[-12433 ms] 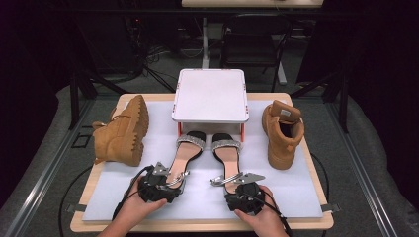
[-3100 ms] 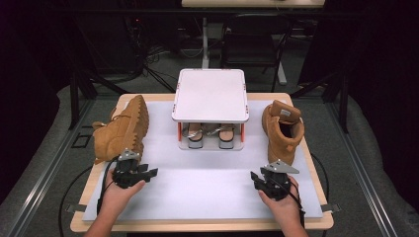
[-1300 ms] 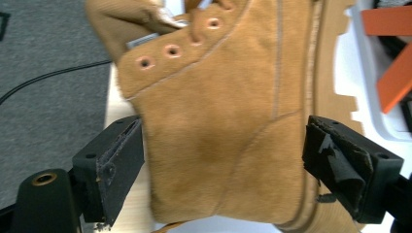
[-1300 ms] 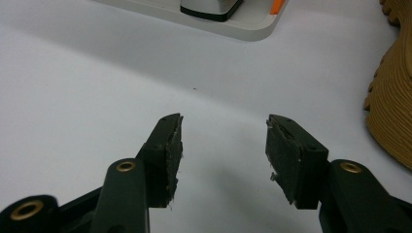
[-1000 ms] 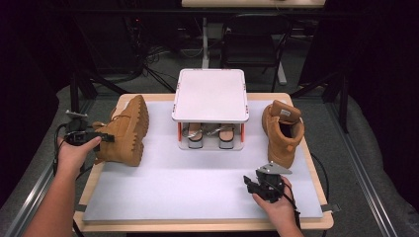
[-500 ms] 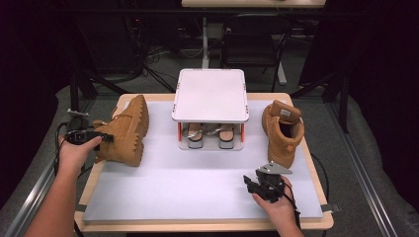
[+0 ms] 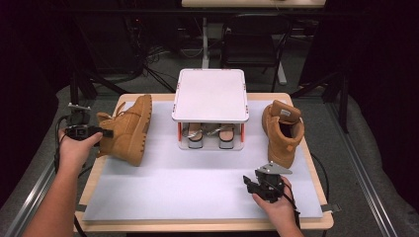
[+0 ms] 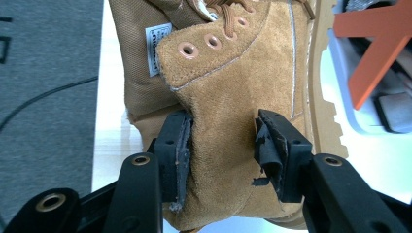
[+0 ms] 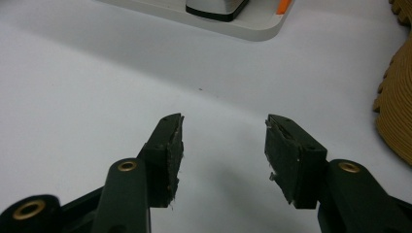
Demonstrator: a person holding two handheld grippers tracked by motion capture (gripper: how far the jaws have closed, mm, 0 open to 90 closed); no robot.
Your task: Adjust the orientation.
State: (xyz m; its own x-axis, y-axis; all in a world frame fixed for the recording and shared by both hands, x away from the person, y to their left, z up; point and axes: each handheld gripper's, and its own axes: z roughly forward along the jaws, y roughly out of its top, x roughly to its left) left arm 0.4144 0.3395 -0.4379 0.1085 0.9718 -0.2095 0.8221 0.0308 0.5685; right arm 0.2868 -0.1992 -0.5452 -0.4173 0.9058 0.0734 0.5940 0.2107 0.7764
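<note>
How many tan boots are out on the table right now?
2. The left boot lies on its side at the table's left edge, its heel collar between the left tongs. The right boot stands right of the white rack.

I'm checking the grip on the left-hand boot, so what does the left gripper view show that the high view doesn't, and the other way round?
Left gripper view: the left gripper's pads pressed on the suede heel collar of the left boot, whose jaws have just been closing, plus eyelets and a tongue label.

High view: the right gripper open over the mat, the right boot and the sandals under the white shelf.

Both: the left boot, the left gripper and the shelf.
</note>
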